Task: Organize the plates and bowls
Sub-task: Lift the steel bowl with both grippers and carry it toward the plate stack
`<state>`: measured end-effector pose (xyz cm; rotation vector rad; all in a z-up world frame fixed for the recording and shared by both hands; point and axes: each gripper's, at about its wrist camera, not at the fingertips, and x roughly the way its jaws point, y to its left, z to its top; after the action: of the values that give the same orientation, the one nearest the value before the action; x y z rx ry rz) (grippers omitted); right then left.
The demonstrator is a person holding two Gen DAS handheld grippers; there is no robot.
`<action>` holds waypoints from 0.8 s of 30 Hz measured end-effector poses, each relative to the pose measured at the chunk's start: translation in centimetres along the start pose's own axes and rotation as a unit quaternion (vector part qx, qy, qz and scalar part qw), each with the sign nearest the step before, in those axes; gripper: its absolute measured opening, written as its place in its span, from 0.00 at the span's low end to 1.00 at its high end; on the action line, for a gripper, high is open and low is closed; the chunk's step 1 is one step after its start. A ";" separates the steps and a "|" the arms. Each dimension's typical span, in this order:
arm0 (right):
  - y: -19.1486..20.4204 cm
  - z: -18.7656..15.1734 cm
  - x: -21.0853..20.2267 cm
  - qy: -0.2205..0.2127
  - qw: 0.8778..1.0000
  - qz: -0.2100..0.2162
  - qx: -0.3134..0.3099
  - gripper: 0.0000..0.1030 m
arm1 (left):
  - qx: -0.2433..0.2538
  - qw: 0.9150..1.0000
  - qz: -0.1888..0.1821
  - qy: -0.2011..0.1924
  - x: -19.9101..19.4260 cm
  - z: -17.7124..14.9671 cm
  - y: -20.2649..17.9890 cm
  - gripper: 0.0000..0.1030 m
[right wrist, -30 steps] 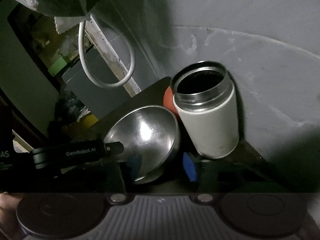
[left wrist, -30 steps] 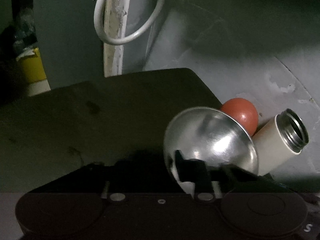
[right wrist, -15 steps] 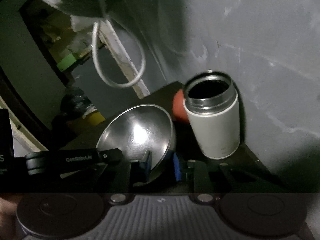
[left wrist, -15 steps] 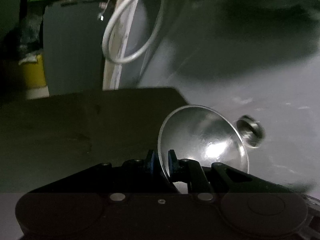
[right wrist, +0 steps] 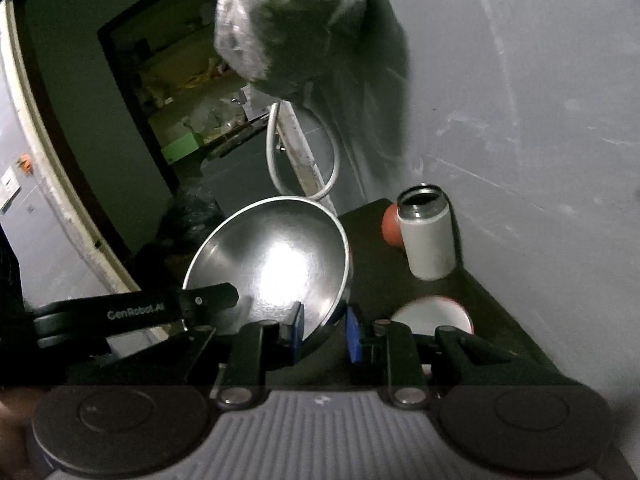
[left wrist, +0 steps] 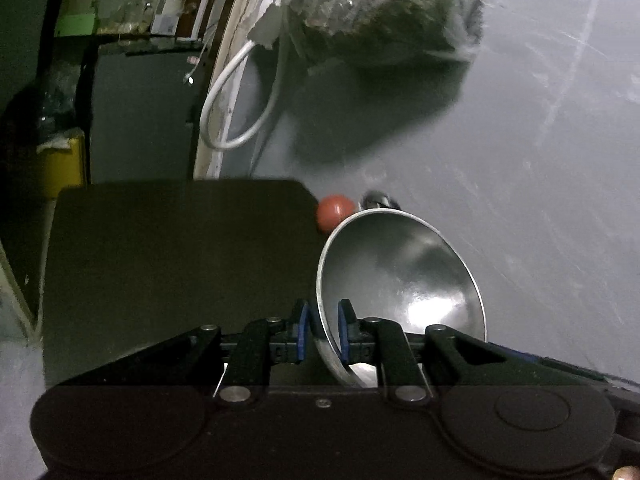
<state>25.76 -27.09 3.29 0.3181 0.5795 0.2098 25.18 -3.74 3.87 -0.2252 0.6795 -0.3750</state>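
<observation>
A shiny steel bowl (left wrist: 400, 276) is held tilted above the dark table (left wrist: 172, 264). My left gripper (left wrist: 320, 334) is shut on its rim, blue pads on either side. In the right wrist view the same bowl (right wrist: 272, 256) sits between my right gripper's (right wrist: 323, 330) fingers, which close on its lower rim; the left gripper's black arm (right wrist: 132, 312) reaches in from the left. A white bowl with a red rim (right wrist: 432, 314) rests on the table, partly hidden behind the right finger.
A white steel-necked flask (right wrist: 428, 236) stands at the table's back right corner next to an orange ball (right wrist: 390, 230), which also shows in the left wrist view (left wrist: 334, 212). A grey wall, a white hose (left wrist: 236, 108) and a hanging plastic bag (right wrist: 288, 24) lie behind.
Both grippers closed on the steel bowl's rim and lifted it up and back from the flask. The flask and ball now look smaller and farther away. The white bowl came into view.
</observation>
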 end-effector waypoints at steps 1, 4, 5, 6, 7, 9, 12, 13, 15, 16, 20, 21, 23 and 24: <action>0.1 -0.7 -1.1 0.003 1.000 0.000 -0.001 0.25 | -0.002 1.000 -0.001 0.005 -1.0 -1.2 0.0 0.16; 0.9 -3.4 -3.8 0.018 1.000 -0.003 -0.008 0.25 | -0.014 1.000 -0.003 0.026 -3.0 -4.4 0.2 0.16; 1.1 -4.4 -4.7 0.024 1.000 -0.004 -0.007 0.25 | -0.017 0.999 -0.002 0.034 -3.5 -5.4 0.3 0.16; 1.3 -5.2 -5.3 0.031 0.999 -0.006 -0.008 0.25 | -0.019 0.999 -0.001 0.041 -4.1 -6.5 0.4 0.16; 1.4 -6.3 -6.0 0.039 0.999 -0.008 -0.008 0.25 | -0.023 0.998 0.002 0.050 -4.7 -7.6 0.5 0.16; 1.9 -7.9 -7.2 0.053 0.999 -0.009 -0.006 0.25 | -0.033 0.997 0.006 0.062 -5.3 -9.1 1.0 0.16; 2.4 -10.4 -8.4 0.078 0.997 -0.008 -0.010 0.25 | -0.037 0.996 0.010 0.080 -6.4 -11.3 1.5 0.16; 2.5 -11.2 -8.6 0.088 0.996 -0.008 -0.010 0.25 | -0.038 0.995 0.010 0.087 -6.6 -11.9 1.6 0.16; 2.4 -12.6 -9.2 0.104 0.995 -0.007 -0.009 0.25 | -0.039 0.994 0.014 0.100 -7.0 -12.9 1.8 0.16; 2.5 -13.2 -9.4 0.111 0.994 -0.007 -0.008 0.25 | -0.039 0.993 0.017 0.108 -7.2 -13.4 1.9 0.16; 2.6 -15.1 -10.0 0.140 0.990 -0.008 -0.004 0.25 | -0.048 0.990 0.022 0.130 -7.3 -15.0 2.3 0.17; 2.6 -15.3 -10.0 0.145 0.989 -0.008 -0.003 0.25 | -0.050 0.990 0.023 0.133 -7.2 -15.3 2.3 0.17; 2.6 -15.9 -9.9 0.155 0.988 -0.010 -0.003 0.25 | -0.053 0.989 0.025 0.137 -7.5 -15.8 2.5 0.17; 2.7 -16.0 -9.9 0.159 0.987 -0.011 -0.003 0.25 | -0.055 0.989 0.026 0.138 -7.4 -15.9 2.4 0.17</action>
<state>8.36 -23.64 -3.45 0.2734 0.8966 0.2433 10.22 0.19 -4.72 -0.2618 0.9785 -0.3224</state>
